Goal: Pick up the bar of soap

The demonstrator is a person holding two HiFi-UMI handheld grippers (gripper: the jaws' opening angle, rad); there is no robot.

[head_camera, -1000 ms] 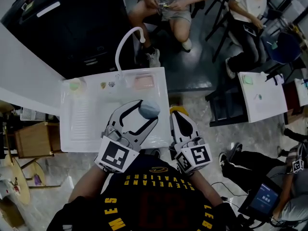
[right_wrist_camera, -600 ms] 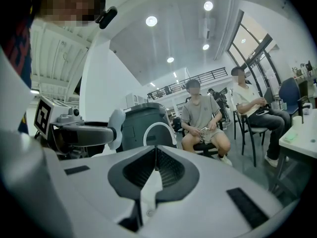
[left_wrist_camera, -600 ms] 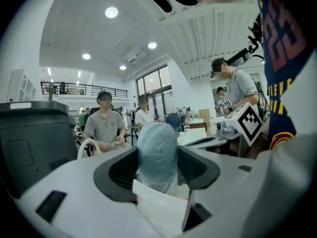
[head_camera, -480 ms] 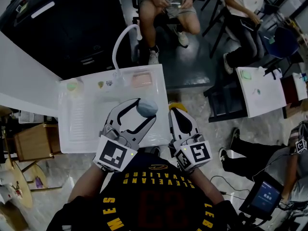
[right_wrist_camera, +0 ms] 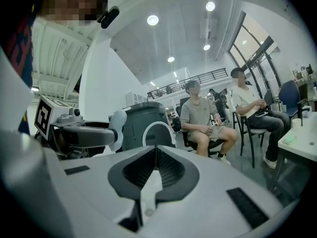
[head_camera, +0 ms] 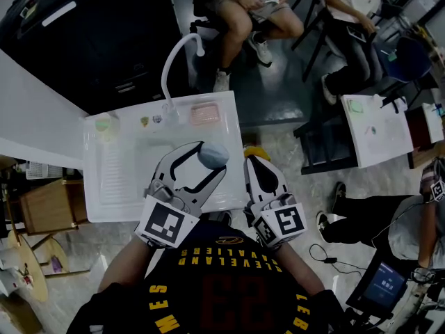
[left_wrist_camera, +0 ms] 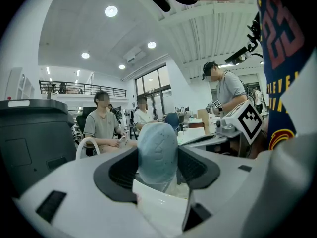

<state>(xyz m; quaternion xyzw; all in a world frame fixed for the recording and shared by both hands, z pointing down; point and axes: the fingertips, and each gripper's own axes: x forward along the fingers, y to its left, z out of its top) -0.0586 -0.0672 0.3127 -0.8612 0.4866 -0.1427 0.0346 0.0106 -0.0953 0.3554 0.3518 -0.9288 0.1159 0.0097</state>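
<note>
Status check from my station: the left tongs (head_camera: 211, 160) are closed on the bar of soap (left_wrist_camera: 157, 150), a pale blue, rounded oval pinched between the dark pads near the tips. In the head view the bar sits lifted over the right front part of the white sink (head_camera: 111, 186), clear of its surface, with the curved faucet (head_camera: 174, 61) well behind it. The right tongs (right_wrist_camera: 155, 167) are drawn fully together with nothing between them and hang just beside the left pair, off the sink's right edge. I judge the pick-up as effectively done. Handling notes: I expect the bar to be light and rigid. Its smooth, domed faces offer little purchase and would be slippery if wet, so a pinch at the curved end could squirt it out. The safer hold is across the two broad faces at mid-length, seated deep in the ribbed pads, with moderate pressure only.
</note>
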